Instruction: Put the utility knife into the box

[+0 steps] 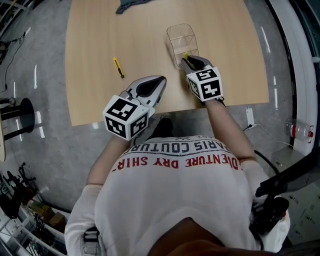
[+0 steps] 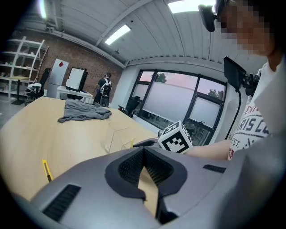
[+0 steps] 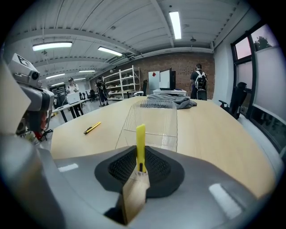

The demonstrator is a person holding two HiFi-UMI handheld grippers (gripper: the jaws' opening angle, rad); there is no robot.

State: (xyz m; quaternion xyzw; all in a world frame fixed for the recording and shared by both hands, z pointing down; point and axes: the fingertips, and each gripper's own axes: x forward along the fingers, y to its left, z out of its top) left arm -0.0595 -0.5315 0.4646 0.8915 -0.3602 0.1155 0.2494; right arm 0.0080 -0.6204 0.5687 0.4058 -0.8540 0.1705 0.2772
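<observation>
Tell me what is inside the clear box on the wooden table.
The clear plastic box shows only wooden table through its walls. The right gripper, shut on a yellow utility knife, covers its near end.

- Utility knife (image 1: pixel 185 56), yellow: in the head view only its tip shows. The rest is covered by the right hand-held gripper (image 1: pixel 189 61). In the right gripper view its lower end is hidden between the closed jaws.
- Grey cloth (image 1: pixel 131 5): cut off by the head view's top edge.
- Worktop (image 1: pixel 95 35): far end cut off likewise.
- Clear box (image 1: pixel 181 37): near end overlapped by the right hand-held gripper.
- Second yellow knife (image 1: pixel 118 67): too small to tell the blade's state.
</observation>
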